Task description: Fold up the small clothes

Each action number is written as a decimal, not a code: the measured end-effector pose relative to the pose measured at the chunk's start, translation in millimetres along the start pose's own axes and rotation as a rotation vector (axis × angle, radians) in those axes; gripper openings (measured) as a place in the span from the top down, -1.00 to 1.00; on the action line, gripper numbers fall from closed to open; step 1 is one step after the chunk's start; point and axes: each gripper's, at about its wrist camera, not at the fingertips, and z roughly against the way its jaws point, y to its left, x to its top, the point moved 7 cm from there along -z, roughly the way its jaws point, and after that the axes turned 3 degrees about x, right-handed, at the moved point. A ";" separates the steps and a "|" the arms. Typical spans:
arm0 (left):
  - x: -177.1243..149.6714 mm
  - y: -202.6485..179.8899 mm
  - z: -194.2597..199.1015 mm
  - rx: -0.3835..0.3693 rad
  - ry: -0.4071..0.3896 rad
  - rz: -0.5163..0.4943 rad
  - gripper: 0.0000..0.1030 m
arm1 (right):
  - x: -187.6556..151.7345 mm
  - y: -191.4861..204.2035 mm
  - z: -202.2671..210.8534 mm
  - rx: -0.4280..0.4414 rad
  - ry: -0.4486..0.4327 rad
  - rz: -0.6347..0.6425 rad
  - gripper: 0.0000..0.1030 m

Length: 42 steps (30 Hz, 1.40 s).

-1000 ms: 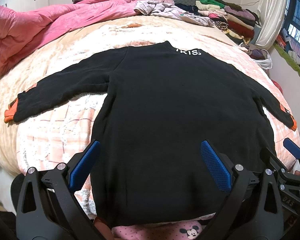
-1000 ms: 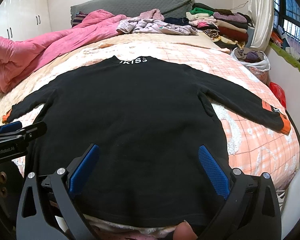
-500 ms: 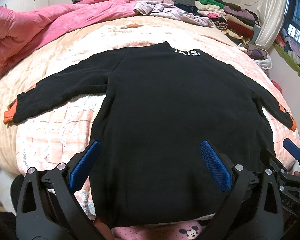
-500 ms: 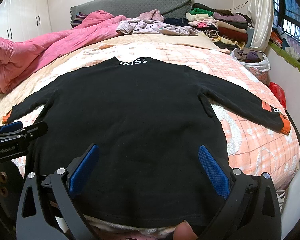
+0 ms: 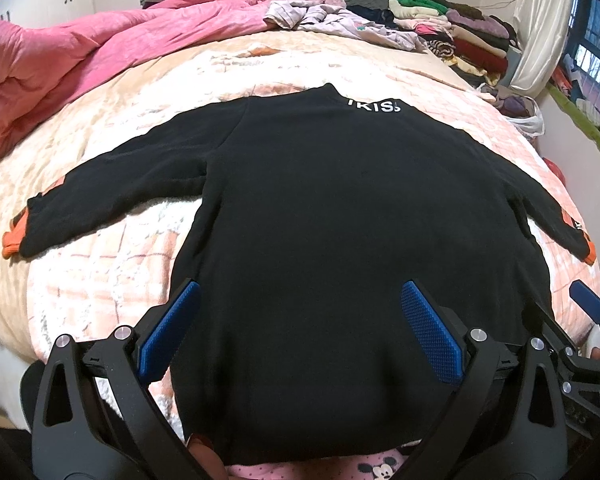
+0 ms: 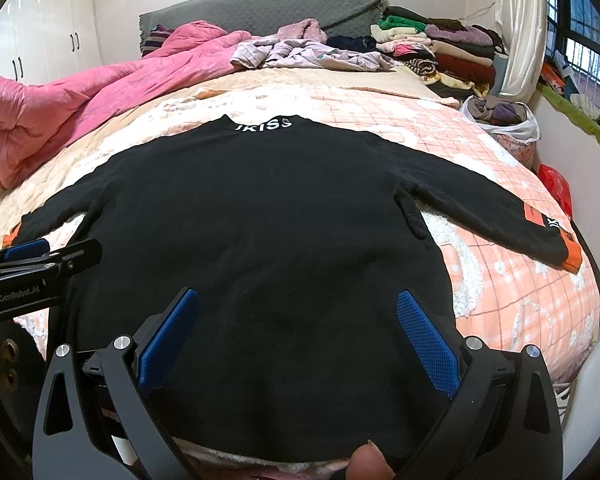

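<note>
A black long-sleeved sweater (image 5: 340, 220) with white letters on the collar and orange cuffs lies flat on the bed, sleeves spread out to both sides. It also shows in the right wrist view (image 6: 268, 220). My left gripper (image 5: 300, 328) is open and empty above the sweater's lower hem, left of centre. My right gripper (image 6: 296, 328) is open and empty above the hem, right of centre. The right gripper's fingers (image 5: 588, 304) show at the right edge of the left wrist view. The left gripper (image 6: 32, 264) shows at the left edge of the right wrist view.
A pink quilt (image 6: 80, 96) is bunched at the bed's far left. Loose lilac clothes (image 6: 308, 54) lie by the grey headboard. Folded stacks (image 6: 440, 52) stand at the far right. A bag of clothes (image 6: 500, 116) sits by the wall.
Both views have risen and pulled back very slightly over the hem. The sweater has not moved and both grippers stay open.
</note>
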 end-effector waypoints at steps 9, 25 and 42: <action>13.1 -13.8 -13.2 -0.008 0.009 -0.004 -0.82 | 15.4 -19.7 -13.1 -0.024 0.003 -0.043 -0.92; 41.0 -38.6 -44.0 -0.021 0.031 -0.034 -0.82 | 39.2 -74.9 -41.4 -0.086 0.013 -0.154 -0.92; 69.5 -71.7 -71.9 -0.036 0.037 -0.091 -0.82 | 31.2 -173.0 -54.4 -0.208 0.030 -0.352 -0.92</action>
